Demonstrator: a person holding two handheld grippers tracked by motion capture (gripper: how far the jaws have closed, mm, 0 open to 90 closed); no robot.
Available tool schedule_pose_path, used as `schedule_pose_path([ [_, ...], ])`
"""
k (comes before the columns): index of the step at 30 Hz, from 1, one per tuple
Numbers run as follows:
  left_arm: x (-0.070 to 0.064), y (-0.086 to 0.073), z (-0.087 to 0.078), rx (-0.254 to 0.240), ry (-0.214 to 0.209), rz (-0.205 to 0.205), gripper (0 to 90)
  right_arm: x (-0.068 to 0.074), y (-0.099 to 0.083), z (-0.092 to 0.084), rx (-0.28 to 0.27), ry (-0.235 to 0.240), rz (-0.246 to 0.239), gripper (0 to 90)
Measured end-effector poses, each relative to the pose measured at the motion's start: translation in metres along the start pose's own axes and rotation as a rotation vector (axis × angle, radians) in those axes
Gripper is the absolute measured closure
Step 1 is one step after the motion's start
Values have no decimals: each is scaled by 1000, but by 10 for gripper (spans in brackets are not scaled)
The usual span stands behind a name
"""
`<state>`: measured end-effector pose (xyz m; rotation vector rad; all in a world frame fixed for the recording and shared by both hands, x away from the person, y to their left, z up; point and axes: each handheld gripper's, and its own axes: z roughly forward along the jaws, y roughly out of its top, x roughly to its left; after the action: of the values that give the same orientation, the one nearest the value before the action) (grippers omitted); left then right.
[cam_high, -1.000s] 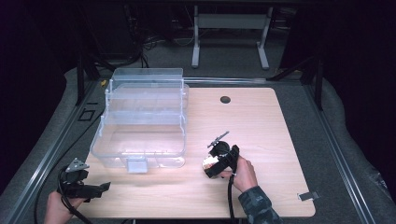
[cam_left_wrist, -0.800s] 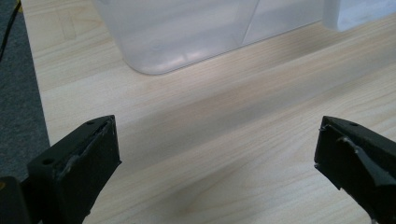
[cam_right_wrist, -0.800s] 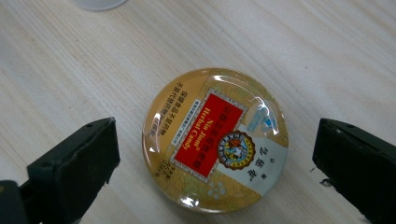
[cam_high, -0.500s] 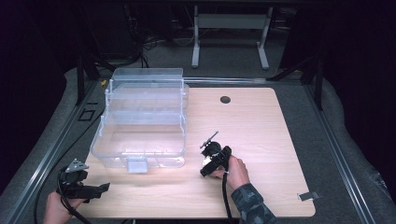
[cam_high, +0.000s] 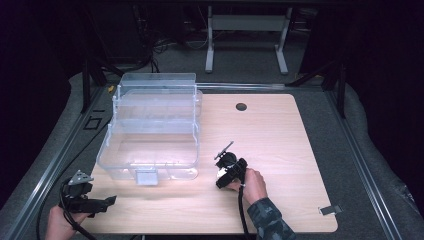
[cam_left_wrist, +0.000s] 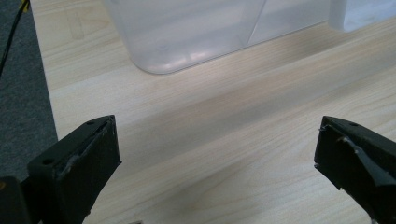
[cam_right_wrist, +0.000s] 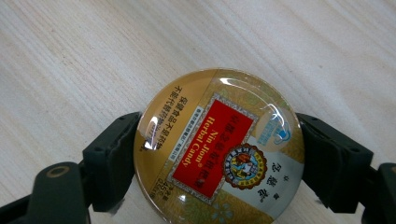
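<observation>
High view, right gripper (cam_high: 224, 167) low over pale wooden table (cam_high: 290, 150) near clear plastic tiered box (cam_high: 152, 130), left gripper (cam_high: 97, 204) at front-left corner; left gripper view, jaws wide apart over bare wood; right gripper view, jaws just closing, touching both sides of round gold candy tin (cam_right_wrist: 218, 144) (red label), lying flat on table.

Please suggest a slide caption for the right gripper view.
Right gripper closing its jaws around a round candy tin on the wooden table.

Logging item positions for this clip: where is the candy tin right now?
The candy tin lies on the wooden table between the right gripper's jaws, right of the clear plastic box in the high view.
</observation>
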<state>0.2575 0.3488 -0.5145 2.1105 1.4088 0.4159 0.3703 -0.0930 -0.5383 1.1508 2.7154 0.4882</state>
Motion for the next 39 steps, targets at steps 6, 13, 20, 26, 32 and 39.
schedule_pose_path([
  [6, 1, 0, -1, -6, 3, -2, 0, 0, 0, -3, 8, 6, -4, 196],
  [13, 0, 1, -2, -6, 0, 1, 0, 1, 0, -16, 15, -23, -17, 197],
  [20, -1, 1, -2, 0, 0, 4, 0, -1, -4, -29, -3, -15, -23, 197],
  [26, -1, 1, -4, 0, 0, 4, 0, -5, -9, -42, 4, -39, -11, 197],
  [32, -2, 1, -2, 9, -4, 11, 0, -11, -18, -52, 0, -59, 1, 197],
  [39, -2, 1, -3, 20, -4, 18, 0, -20, -30, -64, 12, -91, 23, 197],
])
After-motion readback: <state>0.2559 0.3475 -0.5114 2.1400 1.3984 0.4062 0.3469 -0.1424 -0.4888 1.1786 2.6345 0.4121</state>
